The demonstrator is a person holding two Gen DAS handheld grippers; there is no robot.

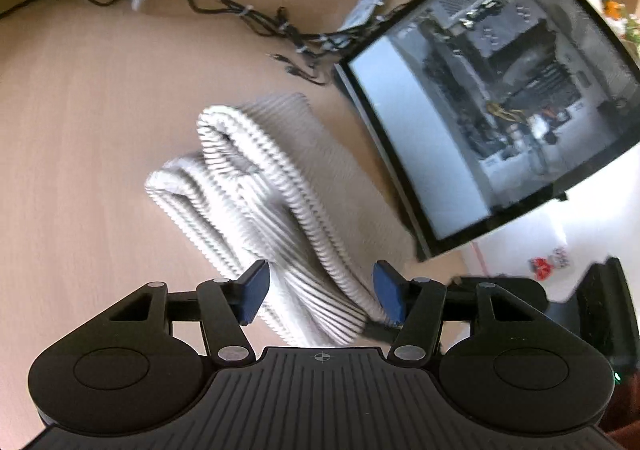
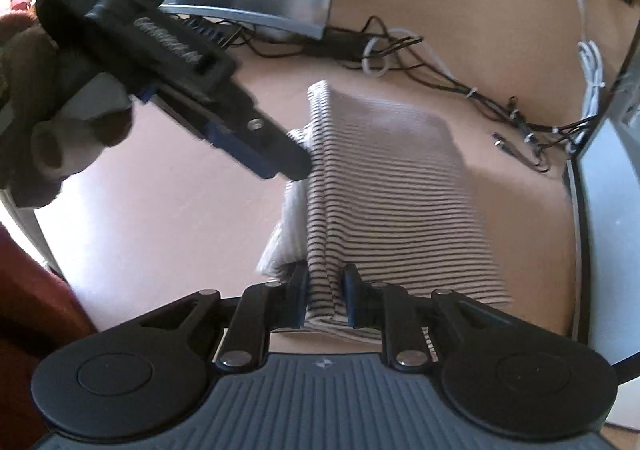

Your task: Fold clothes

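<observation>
1. the striped garment (image 2: 384,190) lies folded on the wooden table (image 2: 180,218).
2. the right gripper (image 2: 326,298) is clamped on its near edge.
3. the left gripper (image 1: 320,294) has its jaws apart around a fold.
4. a computer case (image 1: 500,98) and tangled cables (image 1: 256,14) sit close behind.
</observation>
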